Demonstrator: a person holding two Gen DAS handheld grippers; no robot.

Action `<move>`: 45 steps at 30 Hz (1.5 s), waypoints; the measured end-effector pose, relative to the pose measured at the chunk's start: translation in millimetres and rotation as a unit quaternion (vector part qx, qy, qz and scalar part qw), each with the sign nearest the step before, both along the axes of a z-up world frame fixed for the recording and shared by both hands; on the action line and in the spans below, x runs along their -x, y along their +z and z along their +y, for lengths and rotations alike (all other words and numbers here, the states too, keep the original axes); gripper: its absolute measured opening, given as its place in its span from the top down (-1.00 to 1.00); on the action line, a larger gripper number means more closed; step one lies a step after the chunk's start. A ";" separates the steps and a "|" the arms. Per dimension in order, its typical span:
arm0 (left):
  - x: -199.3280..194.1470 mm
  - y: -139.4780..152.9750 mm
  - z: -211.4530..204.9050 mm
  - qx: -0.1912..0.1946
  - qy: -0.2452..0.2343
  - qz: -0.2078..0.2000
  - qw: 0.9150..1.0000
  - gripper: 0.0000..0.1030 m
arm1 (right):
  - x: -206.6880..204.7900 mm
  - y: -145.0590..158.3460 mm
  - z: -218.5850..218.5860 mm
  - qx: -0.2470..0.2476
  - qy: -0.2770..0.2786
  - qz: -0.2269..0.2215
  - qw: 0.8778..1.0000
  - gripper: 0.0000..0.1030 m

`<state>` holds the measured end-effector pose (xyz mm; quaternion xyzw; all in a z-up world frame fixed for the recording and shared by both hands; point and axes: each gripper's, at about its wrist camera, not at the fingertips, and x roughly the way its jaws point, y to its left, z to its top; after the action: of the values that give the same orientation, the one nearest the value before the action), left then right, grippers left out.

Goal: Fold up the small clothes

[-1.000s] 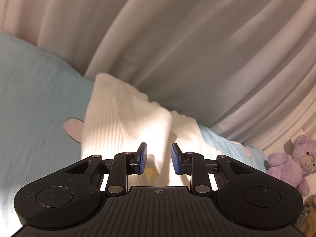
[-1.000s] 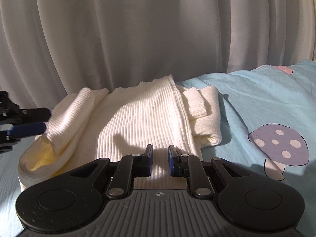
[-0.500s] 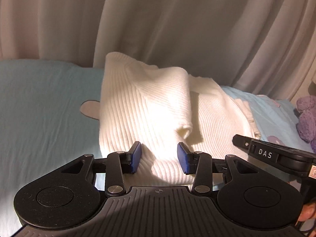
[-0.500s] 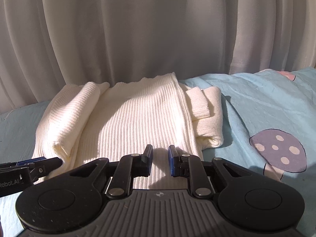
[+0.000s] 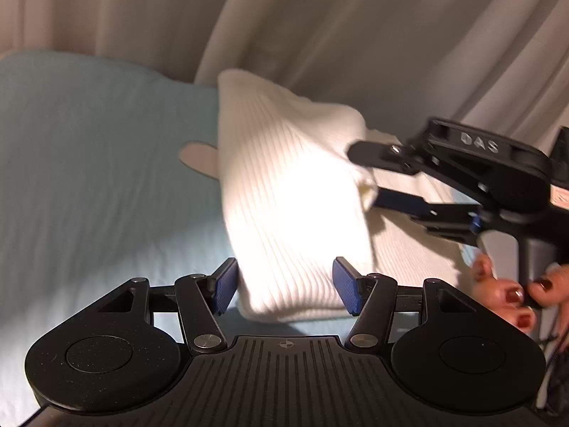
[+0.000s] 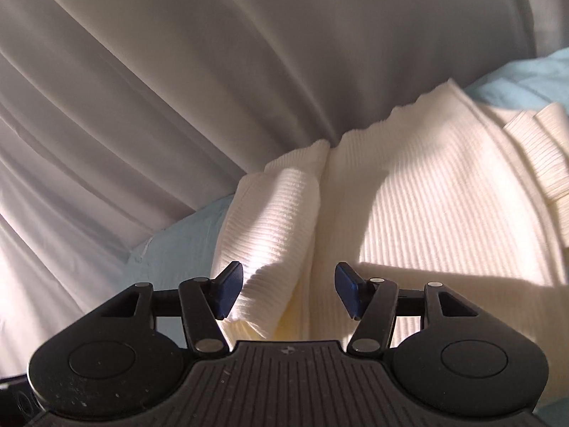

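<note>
Sweater (image 5: 284,192) fold between spread jaws of left gripper (image 5: 284,286) and right gripper (image 6: 288,293), unpinched.

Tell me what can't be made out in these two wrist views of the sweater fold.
- Left wrist view: the white sweater is motion-blurred, so its fold edges smear.
- Left wrist view: the right gripper covers the sleeve end; whether its fingers touch the cloth is unclear.
- Right wrist view: the gripper's own body hides the sweater's near hem; the right frame edge cuts off the far sleeve.
- The left gripper hides the bedsheet below it.
</note>
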<state>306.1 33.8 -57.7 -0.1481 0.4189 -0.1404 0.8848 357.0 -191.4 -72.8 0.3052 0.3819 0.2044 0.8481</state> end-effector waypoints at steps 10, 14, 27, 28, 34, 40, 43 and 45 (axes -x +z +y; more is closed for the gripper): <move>7.0 14.0 36.7 0.004 0.044 -0.019 0.999 -0.31 | -27.8 -24.8 5.8 -0.097 0.043 0.054 0.993 0.21; 5.6 14.8 27.7 0.002 0.033 -0.014 0.999 -0.31 | -19.2 -14.6 17.1 -0.032 0.032 0.026 0.999 0.66; -18.7 10.3 -25.1 0.022 -0.037 -0.005 0.999 -0.35 | 30.8 13.4 -36.6 0.135 -0.037 -0.037 0.989 0.75; -18.0 7.9 -27.0 0.045 -0.048 -0.001 0.998 -0.36 | 29.3 11.5 -42.2 0.100 -0.033 -0.030 0.994 0.66; -2.3 15.2 -25.4 0.054 -0.069 -0.010 0.996 -0.42 | 11.1 -15.4 -63.2 -0.088 -0.023 0.029 0.995 0.00; 7.7 19.1 -19.5 0.019 -0.075 -0.012 0.997 -0.46 | 4.4 -4.4 -34.1 -0.003 -0.002 0.006 1.000 0.62; 18.3 19.0 -35.1 -0.017 -0.108 -0.025 0.994 -0.53 | 16.4 30.7 -11.6 0.158 -0.008 -0.062 0.985 0.70; 22.0 18.8 -47.3 -0.054 -0.116 -0.034 0.991 -0.53 | 23.1 50.1 -12.5 0.209 -0.032 -0.085 0.974 0.72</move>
<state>284.1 -13.5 -39.0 -0.0453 0.4100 -0.2242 0.8830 333.9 -203.9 -22.7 0.1144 0.3324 0.1183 0.9287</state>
